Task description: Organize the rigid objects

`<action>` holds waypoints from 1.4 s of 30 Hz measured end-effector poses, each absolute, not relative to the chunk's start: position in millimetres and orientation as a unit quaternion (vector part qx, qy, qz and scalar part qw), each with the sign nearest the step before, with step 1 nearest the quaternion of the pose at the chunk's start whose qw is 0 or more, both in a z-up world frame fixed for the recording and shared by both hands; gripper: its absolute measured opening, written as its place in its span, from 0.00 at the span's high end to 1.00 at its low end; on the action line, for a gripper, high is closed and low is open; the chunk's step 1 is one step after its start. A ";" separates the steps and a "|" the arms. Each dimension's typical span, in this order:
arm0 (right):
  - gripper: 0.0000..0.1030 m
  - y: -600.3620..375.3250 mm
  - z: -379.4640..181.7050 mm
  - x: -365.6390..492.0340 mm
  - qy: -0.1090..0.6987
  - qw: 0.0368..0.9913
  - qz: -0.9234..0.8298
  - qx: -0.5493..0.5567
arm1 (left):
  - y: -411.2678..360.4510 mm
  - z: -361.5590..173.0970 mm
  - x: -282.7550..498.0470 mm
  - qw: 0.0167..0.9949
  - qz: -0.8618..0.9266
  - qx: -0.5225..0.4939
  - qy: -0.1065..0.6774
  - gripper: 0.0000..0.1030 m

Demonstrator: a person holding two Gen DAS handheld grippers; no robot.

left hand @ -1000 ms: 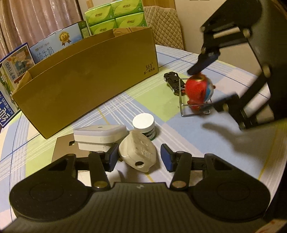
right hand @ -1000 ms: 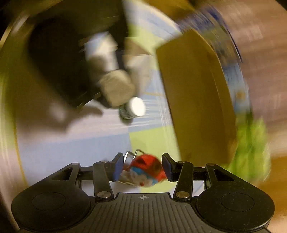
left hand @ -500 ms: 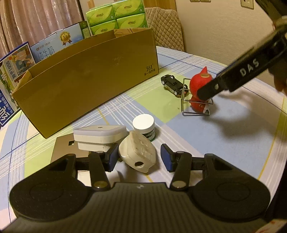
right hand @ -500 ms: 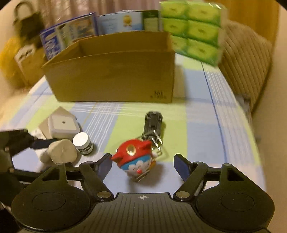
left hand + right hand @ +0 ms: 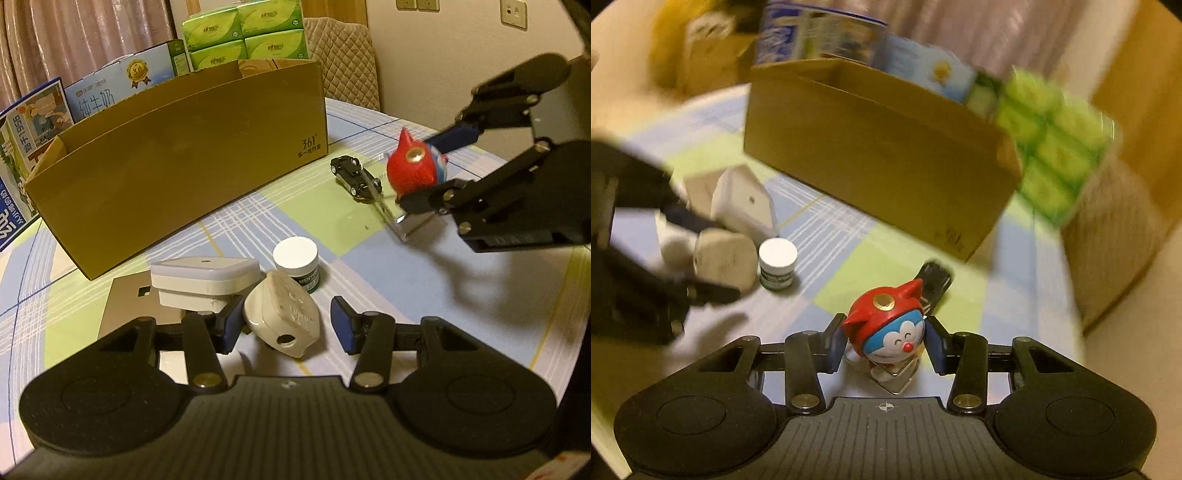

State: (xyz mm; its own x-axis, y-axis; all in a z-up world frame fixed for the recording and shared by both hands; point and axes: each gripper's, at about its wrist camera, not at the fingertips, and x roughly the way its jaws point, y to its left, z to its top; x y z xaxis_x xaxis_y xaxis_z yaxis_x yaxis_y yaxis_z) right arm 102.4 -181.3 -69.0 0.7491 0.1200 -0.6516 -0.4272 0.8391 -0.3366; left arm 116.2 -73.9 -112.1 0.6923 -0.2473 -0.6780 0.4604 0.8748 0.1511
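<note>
My right gripper (image 5: pixel 885 343) is shut on a red-capped Doraemon figure (image 5: pixel 890 330) with a wire stand, held a little above the table; it also shows in the left wrist view (image 5: pixel 415 170). My left gripper (image 5: pixel 282 326) is open around a cream plug adapter (image 5: pixel 282 317) lying on the table. A white square device (image 5: pixel 203 280) on a tan plate, a white-lidded jar (image 5: pixel 297 264) and a black toy car (image 5: pixel 354 177) lie nearby. An open cardboard box (image 5: pixel 177 162) stands behind them.
Milk cartons (image 5: pixel 107 92) and green tissue packs (image 5: pixel 243 33) stand behind the box. A quilted chair (image 5: pixel 343 59) sits at the table's far edge. The table has a blue and green checked cloth (image 5: pixel 388 273).
My right gripper has closed on the Doraemon figure and lifted it with its stand, tilting left. My left gripper has stayed around the adapter.
</note>
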 end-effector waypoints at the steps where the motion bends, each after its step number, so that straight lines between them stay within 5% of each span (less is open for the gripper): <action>1: 0.60 -178.9 -69.3 98.3 0.308 0.902 0.151 -0.261 | -73.7 -111.9 116.1 0.906 -0.196 0.156 0.340 0.55; 7: 0.60 -163.7 -77.3 77.2 0.290 0.876 0.220 -0.317 | -73.0 -110.9 114.1 0.905 -0.204 0.153 0.340 0.55; 18: 0.55 -189.5 -72.7 99.2 0.345 0.899 0.211 -0.168 | -70.6 -112.3 116.5 0.903 -0.188 0.162 0.351 0.61; 34: 0.54 -225.5 -76.9 107.6 0.418 0.890 0.178 0.036 | -99.4 -128.6 96.9 0.874 -0.184 0.341 0.294 0.59; 38: 0.53 -234.0 -79.0 108.3 0.424 0.888 0.167 0.067 | -94.7 -126.2 101.4 0.879 -0.179 0.317 0.309 0.60; 42: 0.52 -237.0 -78.1 108.3 0.420 0.889 0.165 0.079 | -69.3 -110.1 114.8 0.902 -0.175 0.163 0.359 0.60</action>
